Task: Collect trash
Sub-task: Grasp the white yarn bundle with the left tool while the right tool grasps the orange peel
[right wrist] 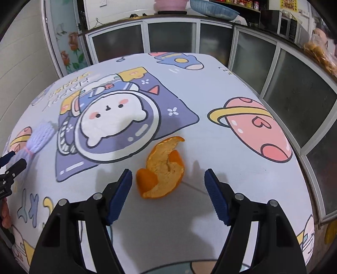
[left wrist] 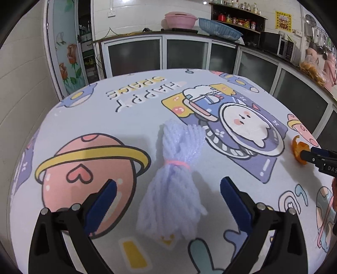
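A pale lilac foam fruit net (left wrist: 177,168), tied with a pink band, lies on the cartoon-print tablecloth (left wrist: 126,126). My left gripper (left wrist: 168,189) is open, its blue pads on either side of the net's near end, just above the cloth. An orange peel (right wrist: 164,170) lies on the cloth in the right wrist view. My right gripper (right wrist: 168,181) is open, its pads flanking the peel's near end. The peel (left wrist: 299,149) and right gripper tips (left wrist: 316,158) also show at the left view's right edge. The net (right wrist: 40,139) shows at the right view's left.
The table's far edge faces kitchen cabinets with glass doors (left wrist: 185,54). A counter holds a pink basin (left wrist: 179,20), a blue basket (left wrist: 219,28) and a microwave (left wrist: 273,45). A flower-painted door (left wrist: 65,52) stands at the far left.
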The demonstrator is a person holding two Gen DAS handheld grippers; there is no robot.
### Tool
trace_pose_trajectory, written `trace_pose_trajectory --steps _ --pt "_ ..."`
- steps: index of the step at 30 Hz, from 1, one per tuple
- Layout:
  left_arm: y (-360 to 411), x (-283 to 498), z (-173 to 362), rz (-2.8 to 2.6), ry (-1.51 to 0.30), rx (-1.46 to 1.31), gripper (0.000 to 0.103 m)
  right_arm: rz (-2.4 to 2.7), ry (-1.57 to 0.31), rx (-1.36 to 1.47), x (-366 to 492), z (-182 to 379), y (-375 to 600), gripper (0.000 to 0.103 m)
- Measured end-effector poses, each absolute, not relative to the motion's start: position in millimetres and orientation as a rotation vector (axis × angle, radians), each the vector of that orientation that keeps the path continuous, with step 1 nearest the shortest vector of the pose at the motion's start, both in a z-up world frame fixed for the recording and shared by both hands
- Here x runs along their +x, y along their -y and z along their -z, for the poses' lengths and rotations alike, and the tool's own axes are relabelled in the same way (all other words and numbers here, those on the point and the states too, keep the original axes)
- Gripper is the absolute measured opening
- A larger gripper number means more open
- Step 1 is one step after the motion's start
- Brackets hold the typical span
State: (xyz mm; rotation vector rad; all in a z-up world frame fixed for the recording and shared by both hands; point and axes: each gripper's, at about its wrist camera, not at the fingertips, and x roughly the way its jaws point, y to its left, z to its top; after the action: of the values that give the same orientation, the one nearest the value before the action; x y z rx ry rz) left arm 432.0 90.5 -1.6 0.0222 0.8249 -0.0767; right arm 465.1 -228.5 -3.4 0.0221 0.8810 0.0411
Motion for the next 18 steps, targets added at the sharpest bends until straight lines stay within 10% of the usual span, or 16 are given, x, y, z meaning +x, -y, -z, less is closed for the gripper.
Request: trace_pose_trajectory --steps 9,13,18 --pt "-98 455 21 0.104 -0.907 -0.059 0.095 -0.038 -0.923 0.042 482 16 229 0.063" --pt "-100 456 19 0.111 -0.896 -0.084 0.092 -0.033 -0.931 0.036 485 17 228 0.041" --pt "-105 456 18 0.104 -0.891 -0.102 0.032 -0.049 -0.912 0.092 482 9 232 0.020"
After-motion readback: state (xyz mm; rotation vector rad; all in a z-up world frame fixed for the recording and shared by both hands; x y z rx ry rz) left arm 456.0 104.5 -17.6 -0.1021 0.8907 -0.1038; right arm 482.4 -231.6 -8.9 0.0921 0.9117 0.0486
